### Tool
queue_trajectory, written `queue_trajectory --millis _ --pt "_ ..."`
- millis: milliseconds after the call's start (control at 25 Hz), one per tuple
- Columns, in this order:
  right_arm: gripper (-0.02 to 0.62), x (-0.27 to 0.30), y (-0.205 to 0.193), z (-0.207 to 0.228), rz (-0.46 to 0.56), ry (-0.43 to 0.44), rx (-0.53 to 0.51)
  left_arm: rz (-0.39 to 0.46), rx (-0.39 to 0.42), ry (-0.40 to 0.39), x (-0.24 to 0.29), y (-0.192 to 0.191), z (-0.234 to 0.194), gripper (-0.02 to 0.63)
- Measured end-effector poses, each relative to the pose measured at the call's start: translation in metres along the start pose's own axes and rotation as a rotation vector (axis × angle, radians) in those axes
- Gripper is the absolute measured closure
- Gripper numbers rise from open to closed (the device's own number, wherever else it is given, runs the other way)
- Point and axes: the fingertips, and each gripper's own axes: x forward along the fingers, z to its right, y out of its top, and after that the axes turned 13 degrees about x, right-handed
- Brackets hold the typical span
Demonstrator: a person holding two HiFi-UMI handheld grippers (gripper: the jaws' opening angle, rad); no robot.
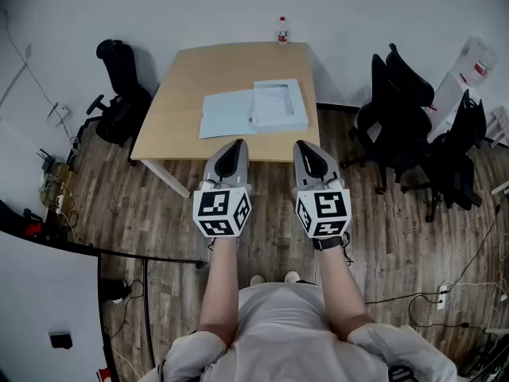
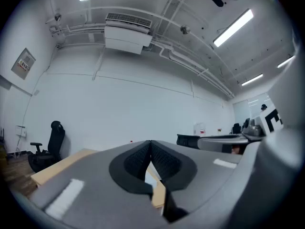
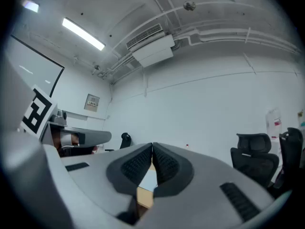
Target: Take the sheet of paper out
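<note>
Bright ceiling strip lights [image 2: 233, 27], soft shadows, fisheye bending, dark vignetted corners, blurred foreground

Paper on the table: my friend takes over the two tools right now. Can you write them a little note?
Left tool: shut, empty, held level near the front edge of the table.
Right tool: shut, empty, level beside the left one.
Things: the light blue folder lies open on the table. The sheet of paper seems to lie in its right half.
Done: nothing yet. Neither tool touches the paper.
Left: reach in, grip the sheet and take it out.
</note>
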Motion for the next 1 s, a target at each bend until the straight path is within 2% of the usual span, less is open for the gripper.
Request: queue_trajectory --millis 120,200,600,720,800,1000 --pt "0.583 -0.006 0.001 0.006 -0.003 -0.031 0.012 -0.073 0.065 0.01 0.002 -0.014 0.009 0.597" --pt "0.581 -0.009 0.003 0.013 0.001 -0.037 0.037 -0.109 0.075 0.026 0.006 -0.019 0.014 0.597" --pt "0.581 -0.025 -0.002 0.048 -0.031 -0.046 0.046 -0.103 0.05 0.042 0.012 -0.016 0.047 0.597" --pt "0.581 -0.03 -0.013 0.059 -0.042 -0.051 0.09 -0.101 0.057 0.021 0.007 -0.02 0.064 0.597" --pt "0.581 -0.029 -0.018 0.059 -0.052 -0.039 0.109 -0.111 0.064 0.02 0.006 -0.023 0.067 0.597" --pt "0.581 -0.023 -0.015 0.049 -0.048 0.013 0.079 -0.102 0.056 0.036 0.011 -0.023 0.06 0.597"
